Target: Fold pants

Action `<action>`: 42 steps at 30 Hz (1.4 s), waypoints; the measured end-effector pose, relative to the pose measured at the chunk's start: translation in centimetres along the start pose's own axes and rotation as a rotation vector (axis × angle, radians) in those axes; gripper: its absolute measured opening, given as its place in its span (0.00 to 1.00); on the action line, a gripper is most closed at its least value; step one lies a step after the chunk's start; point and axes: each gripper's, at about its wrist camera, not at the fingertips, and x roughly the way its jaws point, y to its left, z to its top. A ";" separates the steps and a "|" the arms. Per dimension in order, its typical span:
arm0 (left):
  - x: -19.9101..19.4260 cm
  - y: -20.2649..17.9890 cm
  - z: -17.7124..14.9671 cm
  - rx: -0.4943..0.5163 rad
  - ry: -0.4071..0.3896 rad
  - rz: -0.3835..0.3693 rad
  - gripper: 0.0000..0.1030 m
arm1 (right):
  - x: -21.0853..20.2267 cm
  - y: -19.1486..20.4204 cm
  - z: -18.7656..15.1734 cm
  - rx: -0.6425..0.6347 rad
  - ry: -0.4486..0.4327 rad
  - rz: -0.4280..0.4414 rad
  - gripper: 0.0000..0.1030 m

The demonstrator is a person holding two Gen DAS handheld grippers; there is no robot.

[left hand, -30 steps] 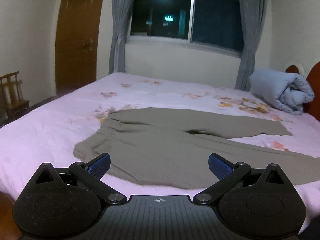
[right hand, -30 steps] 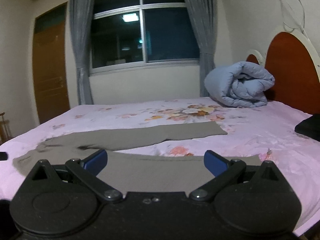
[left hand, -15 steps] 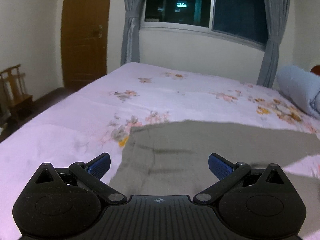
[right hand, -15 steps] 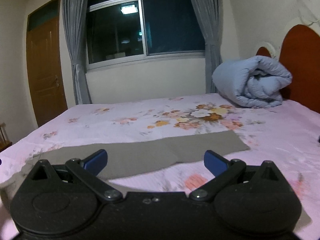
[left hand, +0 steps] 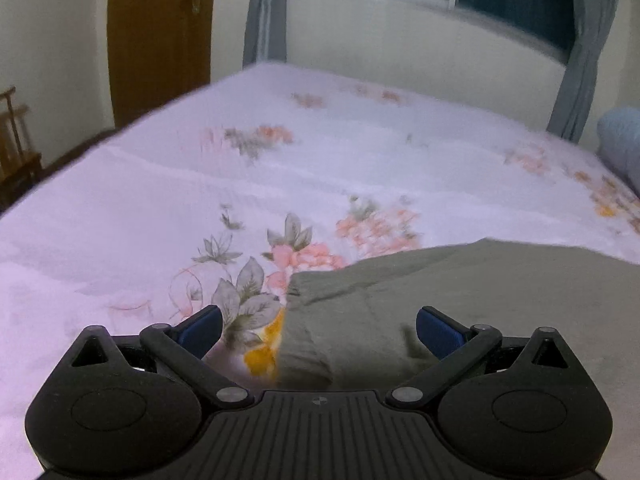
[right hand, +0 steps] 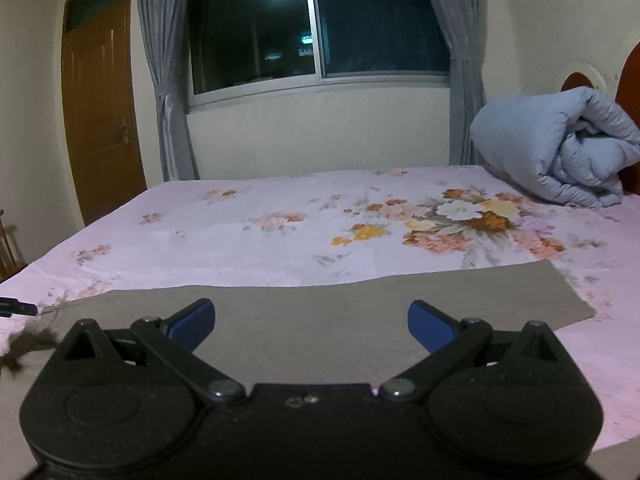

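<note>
i am finding the pants [left hand: 460, 304] lying flat and unfolded on the bed [left hand: 200, 208]. in the left wrist view a cloth corner is sitting at lower centre, between the tips of the left gripper [left hand: 318, 330]; its jaws are standing wide, holding nothing. in the right wrist view one pant leg [right hand: 312, 312] is stretching across the lower frame; the right gripper [right hand: 310, 322] is hovering low over it, jaws equally wide and empty. i am judging that no fold has been made: grasping, folding and smoothing all remain.
</note>
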 end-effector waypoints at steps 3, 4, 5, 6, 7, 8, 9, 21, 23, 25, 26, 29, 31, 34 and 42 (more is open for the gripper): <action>2.5 0.7 0.3 -0.018 0.038 -0.027 1.00 | 1.1 -0.2 -0.4 0.001 0.011 -0.005 0.94; 3.3 0.9 0.4 -0.015 0.038 -0.034 0.93 | 1.4 -0.4 -0.5 0.002 0.014 -0.009 0.94; 3.9 1.0 0.5 -0.013 0.045 -0.050 0.90 | 1.7 -0.5 -0.6 0.003 0.017 -0.014 0.94; 4.5 1.2 0.7 -0.019 0.052 -0.070 0.89 | 1.8 -0.7 -0.7 0.007 0.022 -0.021 0.94; 4.9 1.2 0.8 -0.022 0.051 -0.083 0.88 | 1.9 -0.9 -0.8 0.013 0.026 -0.028 0.94; 5.3 1.2 1.0 -0.017 0.049 -0.095 0.88 | 2.1 -1.1 -0.9 0.018 0.030 -0.033 0.94; 5.6 1.1 1.1 -0.007 0.051 -0.105 0.87 | 2.2 -1.2 -0.9 0.024 0.034 -0.039 0.94; 2.0 0.1 1.5 0.000 -0.052 -0.162 0.25 | 6.2 -1.1 -0.8 0.031 0.112 -0.006 0.94; 0.7 0.4 1.7 -0.043 -0.095 -0.183 0.24 | 7.5 -1.1 -0.6 0.013 0.123 0.022 0.94; -0.8 0.4 1.9 -0.080 -0.134 -0.194 0.23 | 9.2 -1.3 -0.3 -0.004 0.138 0.045 0.94; -1.6 0.5 2.1 -0.104 -0.156 -0.209 0.22 | 10.0 -1.4 0.0 -0.010 0.141 0.061 0.94; -3.4 0.8 2.4 -0.144 -0.199 -0.217 0.17 | 12.0 -1.9 0.8 -0.016 0.138 0.104 0.94; -3.9 0.9 2.5 -0.142 -0.206 -0.211 0.17 | 13.3 -2.0 1.4 -0.025 0.133 0.144 0.91; -4.4 0.8 2.5 -0.138 -0.211 -0.213 0.16 | 15.4 -1.8 2.2 -0.089 0.140 0.220 0.86; -5.9 0.8 2.9 -0.196 -0.259 -0.252 0.14 | 20.6 -0.6 2.9 -0.363 0.196 0.351 0.76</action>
